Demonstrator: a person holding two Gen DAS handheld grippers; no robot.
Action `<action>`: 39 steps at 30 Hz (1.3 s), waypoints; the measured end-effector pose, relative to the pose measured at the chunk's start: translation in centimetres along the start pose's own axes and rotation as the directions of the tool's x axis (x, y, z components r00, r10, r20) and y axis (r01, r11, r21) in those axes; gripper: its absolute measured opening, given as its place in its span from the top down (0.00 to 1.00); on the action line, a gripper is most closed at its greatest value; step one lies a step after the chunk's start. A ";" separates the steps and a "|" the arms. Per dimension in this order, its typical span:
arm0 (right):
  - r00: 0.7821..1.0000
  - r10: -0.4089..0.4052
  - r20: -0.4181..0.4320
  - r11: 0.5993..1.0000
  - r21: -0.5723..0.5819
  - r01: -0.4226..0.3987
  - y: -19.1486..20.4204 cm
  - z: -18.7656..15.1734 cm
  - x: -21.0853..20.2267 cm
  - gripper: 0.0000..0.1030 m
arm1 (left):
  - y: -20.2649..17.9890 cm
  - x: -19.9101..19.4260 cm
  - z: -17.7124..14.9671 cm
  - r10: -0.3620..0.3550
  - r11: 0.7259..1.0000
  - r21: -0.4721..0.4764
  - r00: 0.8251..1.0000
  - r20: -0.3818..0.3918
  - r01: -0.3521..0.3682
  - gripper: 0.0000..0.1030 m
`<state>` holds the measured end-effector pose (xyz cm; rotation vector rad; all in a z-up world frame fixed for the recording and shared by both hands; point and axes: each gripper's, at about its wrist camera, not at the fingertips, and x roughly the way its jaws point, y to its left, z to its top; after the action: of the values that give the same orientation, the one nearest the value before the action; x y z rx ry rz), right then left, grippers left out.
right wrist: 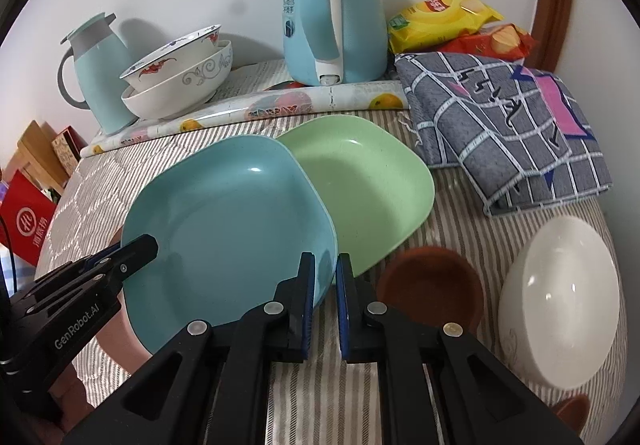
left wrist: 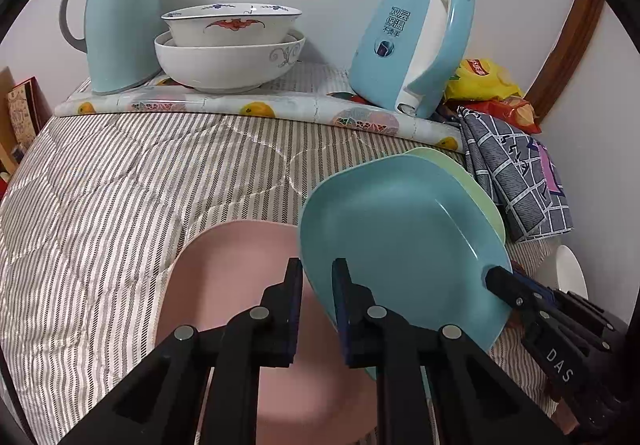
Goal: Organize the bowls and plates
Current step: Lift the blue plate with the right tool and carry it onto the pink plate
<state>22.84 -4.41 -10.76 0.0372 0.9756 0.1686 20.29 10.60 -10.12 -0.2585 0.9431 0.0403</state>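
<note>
Both hand-held grippers clamp the blue plate (right wrist: 228, 221): left hand-held gripper (left wrist: 318, 305) on its left rim, right hand-held gripper (right wrist: 325, 301) on its near-right rim, overlapping the green plate (right wrist: 360, 181).

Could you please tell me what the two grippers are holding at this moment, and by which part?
Both hold the blue plate by its rim: the left gripper on one near edge, the right gripper on the opposite near corner.

Two black hand-held grippers, matte plastic all over.
Each gripper, left (left wrist: 317, 277) and right (right wrist: 325, 269), has angular linkage arms with round silver pivot pins, blue-faced finger pads and small screws; white lettering reads "GenRobot.AI" and "DAS".
</note>
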 end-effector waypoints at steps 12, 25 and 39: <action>1.000 0.023 0.020 0.998 0.061 -0.024 1.8 -1.8 -2.4 0.91 | 2.5 -1.8 -0.4 -0.022 0.999 -0.029 1.000 0.002 0.022 0.89; 0.998 0.057 0.018 0.994 0.088 -0.058 5.0 -3.7 -2.6 0.91 | 5.7 -3.2 -0.8 0.017 1.000 -0.007 1.000 0.000 -0.017 0.89; 0.996 0.085 -0.039 0.991 0.104 -0.080 7.0 -5.6 -0.9 0.86 | 7.4 -1.8 -0.6 0.036 0.999 0.028 0.999 -0.023 -0.035 0.89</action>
<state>16.84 2.10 -12.38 0.1690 1.0257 0.1956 17.64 17.79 -10.48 -0.2168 0.9706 0.0571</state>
